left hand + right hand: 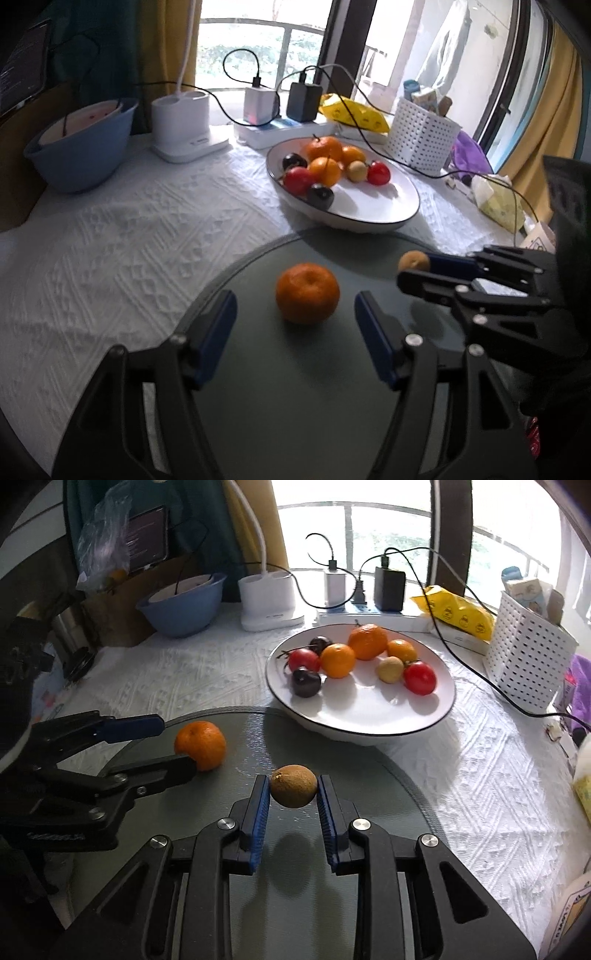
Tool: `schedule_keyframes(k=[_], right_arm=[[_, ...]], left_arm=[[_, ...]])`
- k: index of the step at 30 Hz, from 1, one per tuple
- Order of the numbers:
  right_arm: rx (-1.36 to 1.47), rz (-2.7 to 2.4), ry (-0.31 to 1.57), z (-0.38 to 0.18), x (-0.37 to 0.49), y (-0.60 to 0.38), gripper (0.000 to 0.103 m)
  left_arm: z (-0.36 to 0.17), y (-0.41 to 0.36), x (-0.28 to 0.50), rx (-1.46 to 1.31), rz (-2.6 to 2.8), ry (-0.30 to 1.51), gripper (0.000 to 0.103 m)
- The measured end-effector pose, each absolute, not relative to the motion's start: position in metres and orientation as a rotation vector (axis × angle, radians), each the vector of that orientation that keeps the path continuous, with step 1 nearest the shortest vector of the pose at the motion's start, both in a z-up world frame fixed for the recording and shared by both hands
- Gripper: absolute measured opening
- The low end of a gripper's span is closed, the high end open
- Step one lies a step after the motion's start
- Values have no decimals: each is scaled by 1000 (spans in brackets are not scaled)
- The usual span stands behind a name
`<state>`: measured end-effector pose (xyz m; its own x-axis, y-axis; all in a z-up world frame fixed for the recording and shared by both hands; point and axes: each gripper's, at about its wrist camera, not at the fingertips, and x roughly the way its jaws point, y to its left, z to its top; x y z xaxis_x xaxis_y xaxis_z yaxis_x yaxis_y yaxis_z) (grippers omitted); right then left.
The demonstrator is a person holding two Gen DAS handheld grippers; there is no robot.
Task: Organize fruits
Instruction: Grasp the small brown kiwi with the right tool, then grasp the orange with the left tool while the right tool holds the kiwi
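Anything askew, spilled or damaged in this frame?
Nothing spilled or damaged. Only oddity: a black cable trails across the tablecloth beside the white plate of fruit. The right gripper holds a brown fruit; the open left gripper flanks the orange on the grey mat.

No text, label or number can be read with certainty in either view. Faint lines of script are seen on the dark screen [146, 539] at the back left, and small print is seen on the white charging base [201, 141], but both are too blurred. Round printed marks on the yellow packet [458, 614] are likewise illegible.
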<state>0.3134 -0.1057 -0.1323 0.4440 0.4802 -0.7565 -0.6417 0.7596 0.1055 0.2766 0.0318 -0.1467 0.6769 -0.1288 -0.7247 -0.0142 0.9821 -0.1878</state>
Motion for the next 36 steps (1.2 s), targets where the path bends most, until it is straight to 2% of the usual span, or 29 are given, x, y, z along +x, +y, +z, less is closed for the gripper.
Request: schedule_keyframes(k=[6, 7, 9, 11, 23, 36], right_arm=[[-180, 679, 859, -131, 316, -117, 28], [-177, 677, 859, -131, 316, -118, 28], [-173, 672, 860, -131, 316, -121, 28], [-171, 668, 861, -131, 317, -124, 28], [-174, 663, 845, -126, 309, -129, 28], [-168, 655, 803, -111, 289, -137, 28]], left_arm=[[-151, 26, 290, -127, -69, 851, 66], [-152, 26, 291, -126, -70, 855, 63], [-154, 25, 293, -125, -81, 868, 49], [-154, 22, 294, -128, -93, 867, 41], [-149, 14, 279, -128, -101, 855, 40], [-121, -3, 253, -93, -142, 795, 40]])
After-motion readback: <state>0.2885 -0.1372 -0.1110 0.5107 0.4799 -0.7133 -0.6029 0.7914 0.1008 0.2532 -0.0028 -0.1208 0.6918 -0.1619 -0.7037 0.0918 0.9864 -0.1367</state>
